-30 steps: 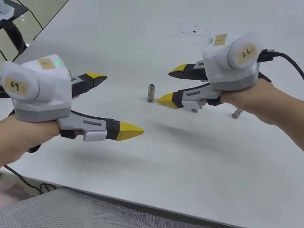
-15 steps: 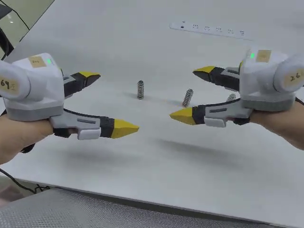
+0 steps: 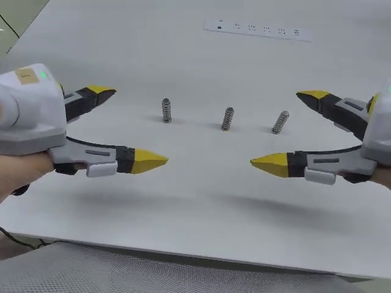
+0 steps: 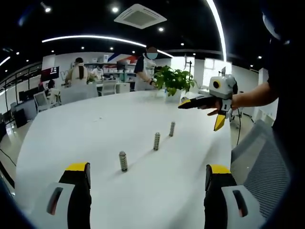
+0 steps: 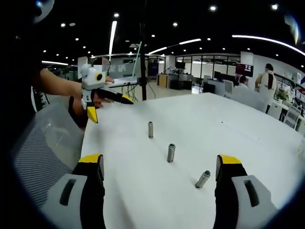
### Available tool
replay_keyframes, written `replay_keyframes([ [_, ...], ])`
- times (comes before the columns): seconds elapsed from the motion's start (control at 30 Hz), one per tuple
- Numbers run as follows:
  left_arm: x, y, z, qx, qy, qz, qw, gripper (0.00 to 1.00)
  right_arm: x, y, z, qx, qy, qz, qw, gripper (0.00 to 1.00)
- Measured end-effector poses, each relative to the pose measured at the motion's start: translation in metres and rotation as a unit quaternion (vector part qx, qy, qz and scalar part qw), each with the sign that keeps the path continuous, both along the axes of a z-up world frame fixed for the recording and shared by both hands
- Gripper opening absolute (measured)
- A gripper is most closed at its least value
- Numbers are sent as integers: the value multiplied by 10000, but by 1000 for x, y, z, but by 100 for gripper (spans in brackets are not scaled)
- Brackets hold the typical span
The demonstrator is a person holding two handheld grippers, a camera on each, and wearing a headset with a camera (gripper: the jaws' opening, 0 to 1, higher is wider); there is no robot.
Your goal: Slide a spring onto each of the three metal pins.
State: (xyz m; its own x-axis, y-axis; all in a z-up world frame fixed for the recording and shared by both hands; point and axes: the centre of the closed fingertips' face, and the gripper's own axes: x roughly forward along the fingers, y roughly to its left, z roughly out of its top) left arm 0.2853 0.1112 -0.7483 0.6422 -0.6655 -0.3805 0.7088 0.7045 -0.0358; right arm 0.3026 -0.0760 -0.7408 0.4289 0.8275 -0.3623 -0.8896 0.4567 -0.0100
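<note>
Three springs stand in a row mid-table: left spring (image 3: 166, 110) and middle spring (image 3: 227, 119) upright, right spring (image 3: 280, 122) leaning. We see no bare pins. We judge they sit inside the coils, so the task looks close to done, with the leaning one maybe not fully seated. Handling, our guess: tiny, light steel coil, fairly stiff sideways, squashy end to end, slick, likely to pop out or roll. We'd pinch across the coils at mid-height with a light squeeze, tips only, never on the ends. The table (image 3: 201, 207) is white and smooth, with nothing to stop a runaway. Left gripper (image 3: 139, 126) and right gripper (image 4: 199, 117) hover either side of the row, clear of it, jaws spread wide, nothing in either.
</note>
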Motion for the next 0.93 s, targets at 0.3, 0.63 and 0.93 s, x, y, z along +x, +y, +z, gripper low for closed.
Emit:
replay_keyframes([
  [0.3, -4, 4, 3, 39, -19, 61, 10000, 98, -7, -30, -9, 33, 162, -267, 9995, 99],
  [0.63, -10, 18, 5, -21, -18, 323, 9995, 98, -17, -59, -19, 56, 274, -608, 9978, 99],
  [0.93, -16, 20, 0, 4, 31, 381, 9993, 98, -16, -62, -23, 23, 332, -730, 9968, 99],
])
